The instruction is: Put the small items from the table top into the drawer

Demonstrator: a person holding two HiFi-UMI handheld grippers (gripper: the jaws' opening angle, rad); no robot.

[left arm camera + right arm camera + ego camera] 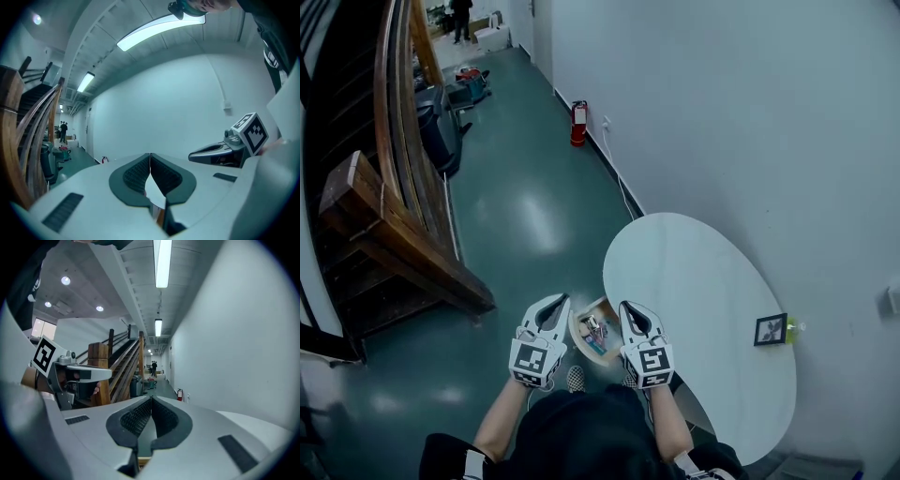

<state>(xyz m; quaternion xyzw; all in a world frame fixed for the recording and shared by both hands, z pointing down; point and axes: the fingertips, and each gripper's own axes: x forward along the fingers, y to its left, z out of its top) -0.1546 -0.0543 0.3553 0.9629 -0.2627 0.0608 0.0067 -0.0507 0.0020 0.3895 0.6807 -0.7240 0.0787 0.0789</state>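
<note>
A small wooden drawer (577, 330) stands pulled out from the near left edge of the white oval table (694, 281), with several small items (595, 335) lying in it. My left gripper (557, 301) hovers just left of the drawer and my right gripper (627, 307) just right of it, both raised and pointing away from me. In the left gripper view the left gripper (150, 156) has its pads meeting with nothing between them, and the right gripper (220, 151) shows beside it. The right gripper (151, 400) is likewise shut and empty.
A small framed picture (771, 329) and a yellow-green object (792, 329) sit at the table's right edge by the wall. A wooden staircase (389, 220) rises at the left. A red fire extinguisher (578, 124) stands against the wall; a person (461, 15) is far down the corridor.
</note>
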